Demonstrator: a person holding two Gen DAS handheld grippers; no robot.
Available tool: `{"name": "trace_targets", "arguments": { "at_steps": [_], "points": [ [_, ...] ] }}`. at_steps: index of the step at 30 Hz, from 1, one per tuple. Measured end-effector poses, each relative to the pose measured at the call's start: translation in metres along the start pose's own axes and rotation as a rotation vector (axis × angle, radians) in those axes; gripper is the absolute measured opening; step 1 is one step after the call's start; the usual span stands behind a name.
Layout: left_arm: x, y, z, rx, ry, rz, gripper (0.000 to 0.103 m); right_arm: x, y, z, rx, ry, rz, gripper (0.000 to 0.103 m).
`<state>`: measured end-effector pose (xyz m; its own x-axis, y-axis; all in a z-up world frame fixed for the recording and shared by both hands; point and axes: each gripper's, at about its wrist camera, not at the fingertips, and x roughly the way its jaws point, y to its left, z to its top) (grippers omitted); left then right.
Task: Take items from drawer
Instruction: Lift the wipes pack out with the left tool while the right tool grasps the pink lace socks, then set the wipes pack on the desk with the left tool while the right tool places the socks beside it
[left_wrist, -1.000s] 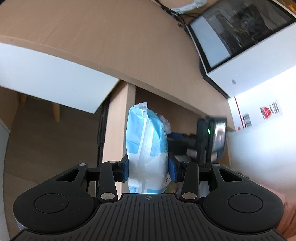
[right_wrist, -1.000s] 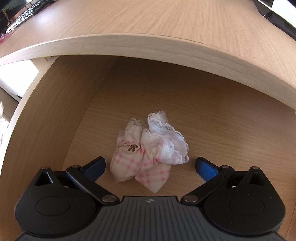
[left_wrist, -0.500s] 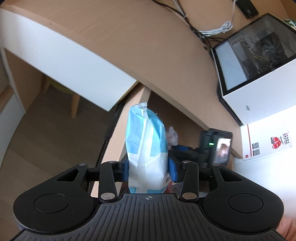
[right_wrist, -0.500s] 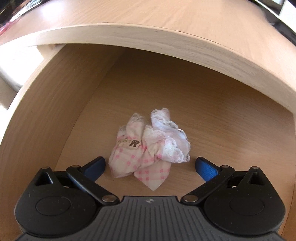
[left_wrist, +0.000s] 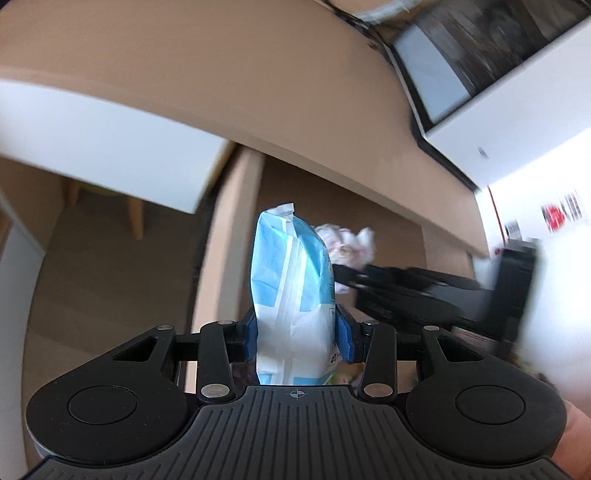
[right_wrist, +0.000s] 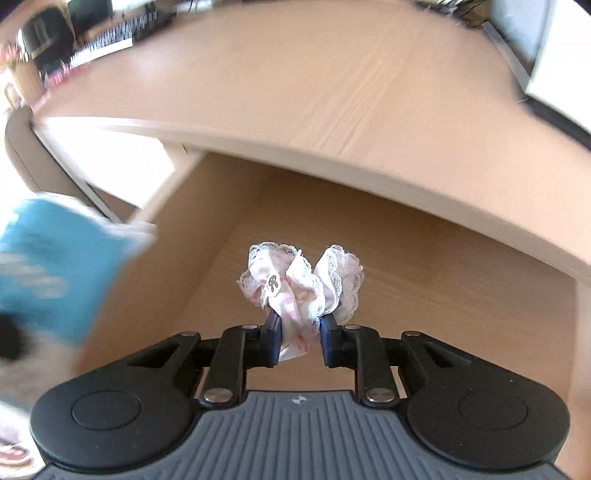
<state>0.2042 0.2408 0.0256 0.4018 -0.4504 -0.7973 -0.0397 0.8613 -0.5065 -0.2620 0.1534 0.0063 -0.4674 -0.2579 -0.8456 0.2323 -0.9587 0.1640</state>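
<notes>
The right gripper has just closed its jaws on the one pink lace cloth, holding it clear above the bare drawer floor, below the desk top's front edge. The left gripper clamps one blue-and-white packet upright, beside the drawer's left wall. Two items, one per gripper.

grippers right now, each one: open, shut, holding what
Left tool: shut on the blue and white packet.
Right tool: just closed, shut on the pink lace-trimmed cloth.
</notes>
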Motion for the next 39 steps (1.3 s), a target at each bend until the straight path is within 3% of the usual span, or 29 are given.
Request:
{"name": "trace_targets", "arguments": {
  "at_steps": [5, 6, 8, 9, 10, 12, 16, 20, 25, 28, 30, 33, 35, 36, 39],
  "points": [
    [0.021, -0.02, 0.005, 0.113, 0.078, -0.068, 0.044, -0.066, -0.004, -0.019, 0.15, -0.11, -0.068, 0.02],
    [0.025, -0.026, 0.006, 0.143, 0.099, -0.08, 0.044, -0.07, -0.037, -0.012, 0.175, -0.122, -0.083, 0.02],
    [0.033, -0.038, 0.006, 0.219, 0.146, -0.114, 0.044, -0.087, -0.044, -0.023, 0.245, -0.146, -0.135, 0.02],
    [0.036, -0.046, 0.006, 0.252, 0.162, -0.13, 0.044, -0.114, -0.062, -0.035, 0.266, -0.152, -0.161, 0.02],
    [0.039, -0.052, 0.007, 0.277, 0.172, -0.147, 0.044, -0.134, -0.068, -0.06, 0.297, -0.163, -0.195, 0.02],
    [0.043, -0.066, 0.013, 0.314, 0.168, -0.191, 0.044, -0.146, -0.071, -0.057, 0.331, -0.173, -0.251, 0.02],
    [0.045, -0.093, 0.047, 0.342, 0.062, -0.255, 0.044, -0.155, -0.082, -0.067, 0.377, -0.196, -0.341, 0.02],
    [0.059, -0.119, 0.095, 0.316, -0.057, -0.262, 0.044, -0.164, -0.093, -0.074, 0.428, -0.226, -0.369, 0.02],
    [0.1, -0.148, 0.134, 0.244, -0.176, -0.335, 0.045, -0.154, -0.096, -0.063, 0.455, -0.249, -0.38, 0.02],
    [0.134, -0.157, 0.144, 0.228, -0.129, -0.3, 0.049, -0.16, -0.1, -0.071, 0.456, -0.241, -0.39, 0.02],
    [0.151, -0.161, 0.143, 0.28, -0.095, -0.206, 0.051, -0.163, -0.101, -0.071, 0.445, -0.241, -0.406, 0.02],
    [0.155, -0.164, 0.136, 0.351, -0.142, -0.122, 0.071, -0.172, -0.105, -0.079, 0.465, -0.246, -0.437, 0.02],
    [0.15, -0.167, 0.135, 0.367, -0.163, -0.083, 0.072, -0.173, -0.112, -0.081, 0.477, -0.24, -0.441, 0.02],
    [0.146, -0.167, 0.135, 0.367, -0.173, -0.075, 0.066, -0.173, -0.116, -0.082, 0.483, -0.236, -0.446, 0.02],
    [0.121, -0.159, 0.135, 0.354, -0.244, -0.091, 0.064, -0.172, -0.126, -0.081, 0.486, -0.238, -0.452, 0.02]
  ]
}}
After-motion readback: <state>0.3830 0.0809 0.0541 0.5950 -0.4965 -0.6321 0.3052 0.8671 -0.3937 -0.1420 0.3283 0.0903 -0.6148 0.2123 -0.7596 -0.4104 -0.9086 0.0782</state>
